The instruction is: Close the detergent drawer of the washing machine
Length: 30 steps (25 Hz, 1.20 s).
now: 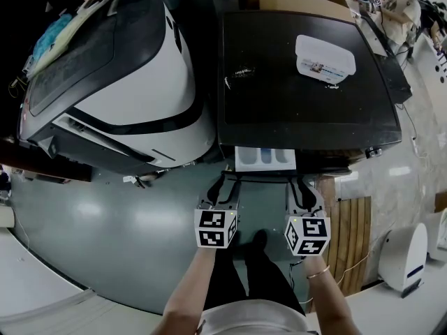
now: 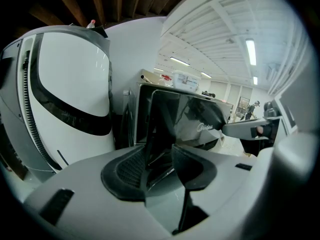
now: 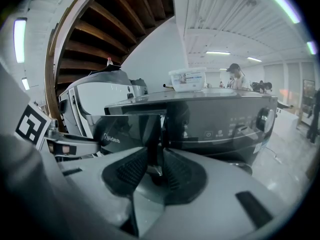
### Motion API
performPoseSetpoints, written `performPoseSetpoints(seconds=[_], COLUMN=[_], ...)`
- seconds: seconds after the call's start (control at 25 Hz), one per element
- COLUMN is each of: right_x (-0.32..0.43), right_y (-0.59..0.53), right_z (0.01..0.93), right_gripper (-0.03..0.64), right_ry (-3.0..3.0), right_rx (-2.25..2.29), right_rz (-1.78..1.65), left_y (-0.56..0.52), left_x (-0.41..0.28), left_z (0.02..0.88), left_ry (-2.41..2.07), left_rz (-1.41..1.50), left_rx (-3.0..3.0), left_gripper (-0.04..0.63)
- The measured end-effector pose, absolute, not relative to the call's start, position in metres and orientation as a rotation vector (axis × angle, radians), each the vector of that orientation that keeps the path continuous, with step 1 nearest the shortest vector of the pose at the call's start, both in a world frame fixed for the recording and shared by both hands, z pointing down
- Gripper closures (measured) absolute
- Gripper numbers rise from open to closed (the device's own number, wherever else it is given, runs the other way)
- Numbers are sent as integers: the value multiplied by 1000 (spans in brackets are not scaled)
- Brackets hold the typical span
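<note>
Standing pulled out of the dark washing machine's [image 1: 279,82] front, the detergent drawer [image 1: 265,159] is seen not yet pushed in. Just short of the drawer, the left gripper [image 1: 225,184] and right gripper [image 1: 305,185] are held with jaws apart, nothing gripped, the whole push judged outstanding.

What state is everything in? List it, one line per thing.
Drawer: open, pulled out of the washer.
Left gripper: open, empty.
Right gripper: jaws slightly apart, gripping nothing.
Tub: lid on, upright on the washer.
</note>
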State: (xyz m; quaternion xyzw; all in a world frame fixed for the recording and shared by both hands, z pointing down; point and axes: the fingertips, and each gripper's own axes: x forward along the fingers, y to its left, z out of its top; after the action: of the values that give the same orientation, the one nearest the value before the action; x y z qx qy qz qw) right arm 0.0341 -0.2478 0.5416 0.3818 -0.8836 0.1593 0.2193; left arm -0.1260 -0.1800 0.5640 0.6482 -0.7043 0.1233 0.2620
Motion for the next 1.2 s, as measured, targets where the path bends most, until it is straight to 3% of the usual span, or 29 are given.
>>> performPoseSetpoints(seconds=[1.2], right_x=[13], right_y=[-284], right_z=[540], right_gripper=[523], right_ry=[-2448], right_rx=[1091], right_rz=[422], left_y=[-217], left_x=[-148], left_z=[563], left_ry=[-1928], left_rz=[339], left_rx=[1753], left_gripper=[440])
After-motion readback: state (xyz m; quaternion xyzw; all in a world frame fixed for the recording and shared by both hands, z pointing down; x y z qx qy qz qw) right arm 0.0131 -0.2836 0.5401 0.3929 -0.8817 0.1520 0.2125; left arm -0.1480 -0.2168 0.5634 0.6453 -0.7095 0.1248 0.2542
